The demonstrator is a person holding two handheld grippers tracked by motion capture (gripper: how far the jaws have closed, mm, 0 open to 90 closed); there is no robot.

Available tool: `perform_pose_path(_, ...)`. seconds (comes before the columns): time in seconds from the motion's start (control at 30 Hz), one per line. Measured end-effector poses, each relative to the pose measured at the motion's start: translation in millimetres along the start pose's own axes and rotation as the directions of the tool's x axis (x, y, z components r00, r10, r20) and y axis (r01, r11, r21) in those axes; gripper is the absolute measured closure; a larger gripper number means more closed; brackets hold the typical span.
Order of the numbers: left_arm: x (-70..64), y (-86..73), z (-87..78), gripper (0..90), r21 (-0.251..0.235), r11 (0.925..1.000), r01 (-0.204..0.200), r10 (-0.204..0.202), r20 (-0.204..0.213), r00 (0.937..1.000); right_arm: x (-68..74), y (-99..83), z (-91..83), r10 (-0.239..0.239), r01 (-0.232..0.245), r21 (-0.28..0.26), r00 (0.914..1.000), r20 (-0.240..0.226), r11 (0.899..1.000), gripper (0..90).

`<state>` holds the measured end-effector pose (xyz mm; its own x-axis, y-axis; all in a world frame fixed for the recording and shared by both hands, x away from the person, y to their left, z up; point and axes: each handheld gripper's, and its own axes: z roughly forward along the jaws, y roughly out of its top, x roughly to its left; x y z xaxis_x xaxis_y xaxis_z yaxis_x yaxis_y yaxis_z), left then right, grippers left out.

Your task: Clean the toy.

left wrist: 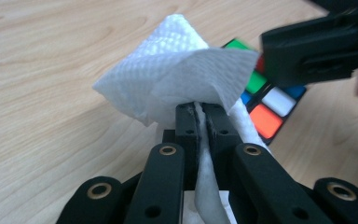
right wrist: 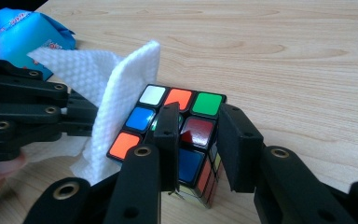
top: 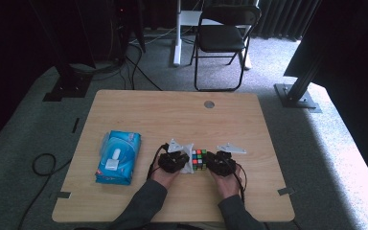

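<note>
Left gripper (left wrist: 199, 114) clamps a soft, limp white wipe (left wrist: 177, 70) against the rigid, slick-faced puzzle cube (right wrist: 177, 135) at mid-table, while right gripper (right wrist: 198, 140) straddles its corner, jaws parted, best gripping opposite flat faces.

White embossed wipe (left wrist: 177, 70); multicoloured cube (right wrist: 177, 126); blue packet (top: 119, 155).

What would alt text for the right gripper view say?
The right claw straddles a corner of a puzzle cube on a wooden table, jaws apart. The left claw holds a white wipe against the cube's side; a blue pack lies behind.
</note>
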<state>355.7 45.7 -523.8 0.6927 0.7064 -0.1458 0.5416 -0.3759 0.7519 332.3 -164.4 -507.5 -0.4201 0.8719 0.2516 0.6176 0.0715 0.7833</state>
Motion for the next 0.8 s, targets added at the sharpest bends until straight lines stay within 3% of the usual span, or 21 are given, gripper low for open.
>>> perform_pose_path(0.1, 2.4, -8.0, 9.4, 86.5, 0.021, 0.9995, 0.022, -0.022, 0.0, 0.9998, -0.1, 0.1, 0.0, -0.001, 0.001, 0.0, 1.0, 0.0, 1.0, 70.0)
perform_pose_path(0.17, 1.8, -11.9, 15.2, 86.5, 0.046, 0.9989, 0.01, -0.009, -0.012, 0.9999, -0.2, 0.1, 0.0, 0.0, 0.0, 0.0, 1.0, -0.001, 1.0, 70.0)
perform_pose_path(0.8, 4.6, -11.4, 12.7, 84.8, 0.035, 0.9993, 0.01, -0.01, 0.001, 1.0, -0.7, -0.1, 0.0, 0.0, 0.0, -0.001, 1.0, -0.005, 1.0, 70.0)
